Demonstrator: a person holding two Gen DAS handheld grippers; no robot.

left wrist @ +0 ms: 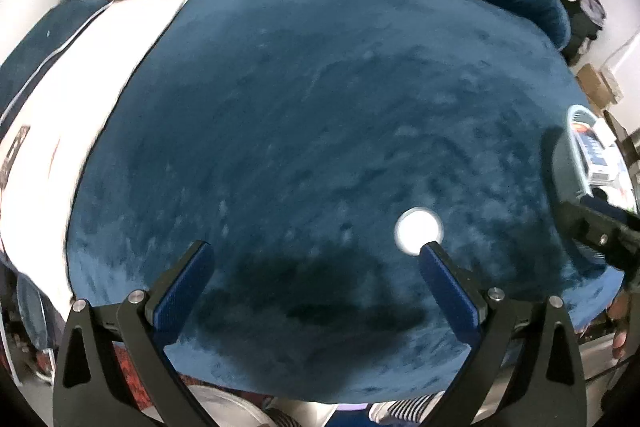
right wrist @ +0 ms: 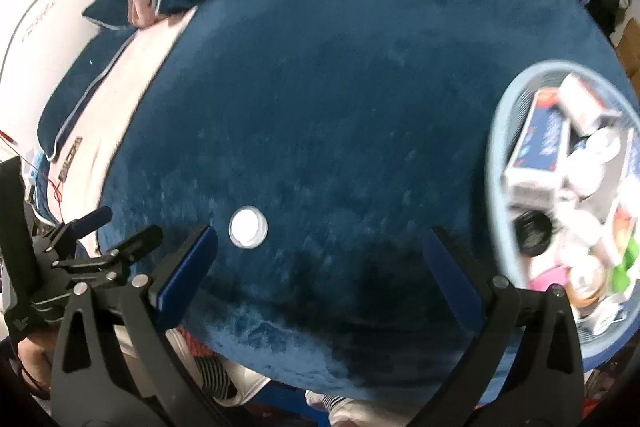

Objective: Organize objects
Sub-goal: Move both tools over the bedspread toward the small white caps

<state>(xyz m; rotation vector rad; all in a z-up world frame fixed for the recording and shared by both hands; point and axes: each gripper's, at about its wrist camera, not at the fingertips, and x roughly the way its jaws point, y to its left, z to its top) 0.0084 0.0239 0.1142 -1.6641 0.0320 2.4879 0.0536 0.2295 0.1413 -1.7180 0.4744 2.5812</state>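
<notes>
Both tools spread wide, empty: left tool [left wrist: 316,267], right tool [right wrist: 320,247]. White cap [right wrist: 248,227] alone on bed [right wrist: 340,87]; we'd centre it before closing, then basket [right wrist: 494,131].

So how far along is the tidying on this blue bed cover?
Mostly done: boxes and jars already fill the blue basket. Nothing is in hand; both the left tongs and right tongs are open and empty. Left: one small white round lid alone on the blue cover.
</notes>
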